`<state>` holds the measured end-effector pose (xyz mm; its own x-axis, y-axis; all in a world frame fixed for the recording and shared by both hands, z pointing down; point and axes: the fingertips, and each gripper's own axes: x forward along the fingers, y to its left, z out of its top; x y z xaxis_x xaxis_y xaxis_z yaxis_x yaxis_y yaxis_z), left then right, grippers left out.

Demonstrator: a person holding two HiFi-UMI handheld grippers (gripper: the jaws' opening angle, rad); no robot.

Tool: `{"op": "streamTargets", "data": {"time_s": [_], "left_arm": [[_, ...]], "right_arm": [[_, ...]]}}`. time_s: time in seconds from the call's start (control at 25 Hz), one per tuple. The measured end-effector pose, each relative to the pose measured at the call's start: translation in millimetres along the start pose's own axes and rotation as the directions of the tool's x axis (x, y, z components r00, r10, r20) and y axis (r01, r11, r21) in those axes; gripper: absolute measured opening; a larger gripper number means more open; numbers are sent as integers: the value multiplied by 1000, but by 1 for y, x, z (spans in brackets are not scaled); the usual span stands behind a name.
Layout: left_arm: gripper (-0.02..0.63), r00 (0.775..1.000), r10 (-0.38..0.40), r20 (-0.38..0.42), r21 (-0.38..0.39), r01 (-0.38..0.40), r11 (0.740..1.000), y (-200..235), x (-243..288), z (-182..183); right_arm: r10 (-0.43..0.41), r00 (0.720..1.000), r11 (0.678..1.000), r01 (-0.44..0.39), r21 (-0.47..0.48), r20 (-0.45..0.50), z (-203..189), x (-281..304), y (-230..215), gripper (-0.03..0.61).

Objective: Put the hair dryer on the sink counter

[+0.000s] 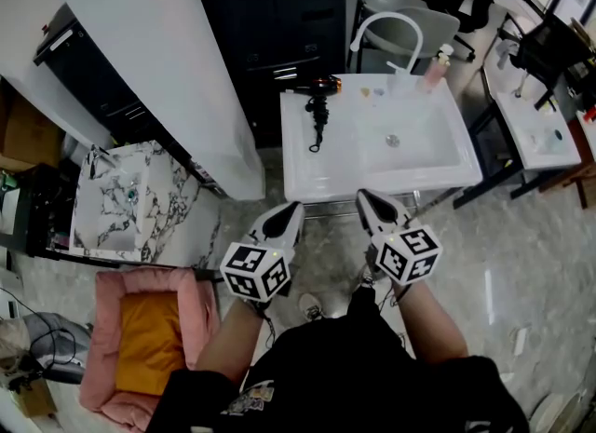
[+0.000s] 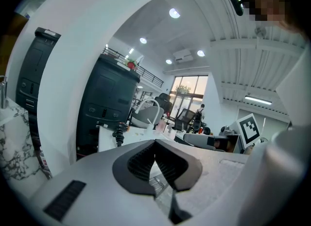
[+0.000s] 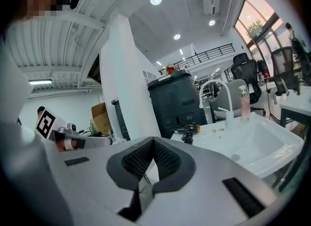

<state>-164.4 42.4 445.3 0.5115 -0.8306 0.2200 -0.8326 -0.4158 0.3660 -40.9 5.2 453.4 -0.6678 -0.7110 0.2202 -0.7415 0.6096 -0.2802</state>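
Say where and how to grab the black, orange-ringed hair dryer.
Probably the black hair dryer's slim handle: it lies flat on the white sink counter, pointing towards you. Come down from above on the near side, jaws across it.

**White sink surface, hair dryer at its far left corner**

The white surface [image 1: 307, 175] stands just ahead of both claw tips. Its near edge is close to the left claw [image 1: 291, 208] and the right claw [image 1: 364, 196] but touches neither. A hair dryer [image 1: 321, 87] lies on the flat strip ahead of the left claw, at the far edge, its coiled cord [image 1: 318, 126] trailing back toward that claw. Ahead of the right claw lies the basin [image 1: 433, 142] with its drain [image 1: 392, 141]. Beyond the basin, a faucet [image 1: 391, 17] and a pink bottle [image 1: 435, 70] stand at the far rim.
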Motion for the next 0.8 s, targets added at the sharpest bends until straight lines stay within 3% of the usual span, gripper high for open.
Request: {"op": "streamTargets", "data": {"time_s": [0.8], "left_arm": [[3,1000,5,-8,-3,-5,1000,-5,-4,-4]], "right_arm": [[-1,1000,1000,1,-2,-10,0,-7,4,-2]]}}
